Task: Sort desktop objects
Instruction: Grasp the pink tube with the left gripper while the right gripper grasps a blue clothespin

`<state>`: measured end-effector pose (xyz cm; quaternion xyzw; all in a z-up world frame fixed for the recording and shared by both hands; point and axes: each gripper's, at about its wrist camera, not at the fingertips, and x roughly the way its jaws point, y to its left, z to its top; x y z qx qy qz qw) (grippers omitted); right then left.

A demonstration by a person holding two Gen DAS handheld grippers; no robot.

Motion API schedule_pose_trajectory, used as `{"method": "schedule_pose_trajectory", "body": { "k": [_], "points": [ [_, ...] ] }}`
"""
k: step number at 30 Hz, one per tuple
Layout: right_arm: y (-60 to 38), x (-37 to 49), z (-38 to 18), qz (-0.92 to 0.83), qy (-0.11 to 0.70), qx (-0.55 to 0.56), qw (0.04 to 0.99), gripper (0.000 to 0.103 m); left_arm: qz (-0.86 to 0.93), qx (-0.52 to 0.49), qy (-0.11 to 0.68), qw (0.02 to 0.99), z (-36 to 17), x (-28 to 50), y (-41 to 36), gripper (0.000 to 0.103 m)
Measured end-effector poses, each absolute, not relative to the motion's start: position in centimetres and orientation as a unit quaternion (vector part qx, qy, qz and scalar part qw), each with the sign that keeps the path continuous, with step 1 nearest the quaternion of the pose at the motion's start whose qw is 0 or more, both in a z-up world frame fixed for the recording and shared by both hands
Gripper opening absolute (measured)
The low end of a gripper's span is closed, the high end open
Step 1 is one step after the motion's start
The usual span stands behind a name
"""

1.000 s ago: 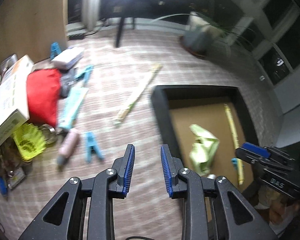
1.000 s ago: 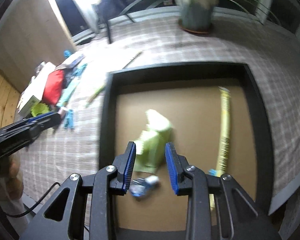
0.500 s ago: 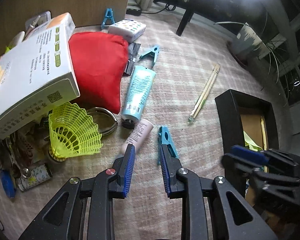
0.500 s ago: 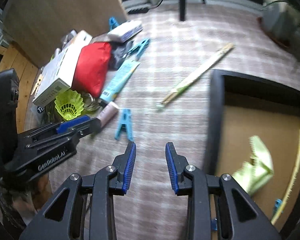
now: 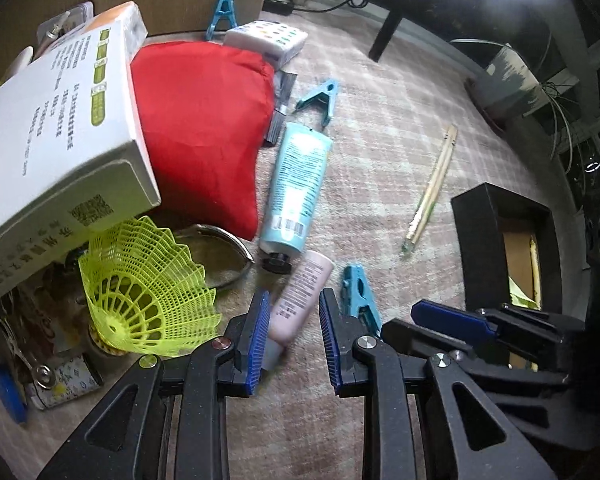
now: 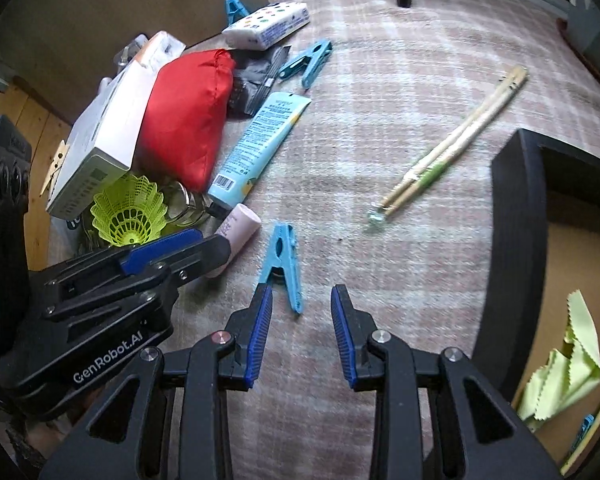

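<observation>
Between our left gripper's (image 5: 292, 332) blue pads lies the small pink tube (image 5: 296, 300), flat on the checked cloth, its capped end toward us and its crimped end pointing to about one o'clock. The pads flank it without pressing on it, so the jaws are spread and nothing is held yet. We judge this to be the reach-and-grasp step of the sorting: two pickups being lined up at once.

At three o'clock from the tube, just beside it, sits a blue clothes peg (image 5: 360, 296). Seen from the right wrist, that same blue clothes peg (image 6: 282, 264) lies at about eleven o'clock from our right gripper (image 6: 300, 328), its thin end reaching in between the pad tips. Those jaws are also spread and empty.

Next, we think, each gripper must sink a little further and close: the left across the tube's width, the right after shifting slightly toward the peg so both pads straddle it.

Further out, at twelve o'clock from the tube, is the light blue tube (image 5: 298, 188), with the yellow shuttlecock (image 5: 148, 296) at nine o'clock and the red pouch (image 5: 204, 120) beyond. The chopsticks (image 6: 456, 140) lie at one o'clock from the right gripper, and the black box (image 6: 516, 256), presumably where things go, stands at three o'clock.
</observation>
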<state>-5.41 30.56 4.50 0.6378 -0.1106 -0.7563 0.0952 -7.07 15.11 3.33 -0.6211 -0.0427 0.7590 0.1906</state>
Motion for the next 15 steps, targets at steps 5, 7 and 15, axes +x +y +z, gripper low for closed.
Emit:
{"method": "schedule_pose_trajectory", "body": {
  "k": [5,7,15],
  "points": [
    [30.2,-5.8,4.3,-0.759,-0.11,0.635,0.096,0.03,0.753,-0.627,-0.056,0.19,2.9,-7.6,14.5,0.022],
    [30.1,-5.8,4.3,-0.759,-0.11,0.634,0.098,0.03,0.751,-0.629,-0.061,0.192,2.9,-7.8,14.5,0.022],
    [28.5,-5.9,3.8,-0.759,-0.097,0.636,0.104,0.03,0.747,-0.628,-0.063,0.209,2.9,-6.9,13.4,0.023]
  ]
}}
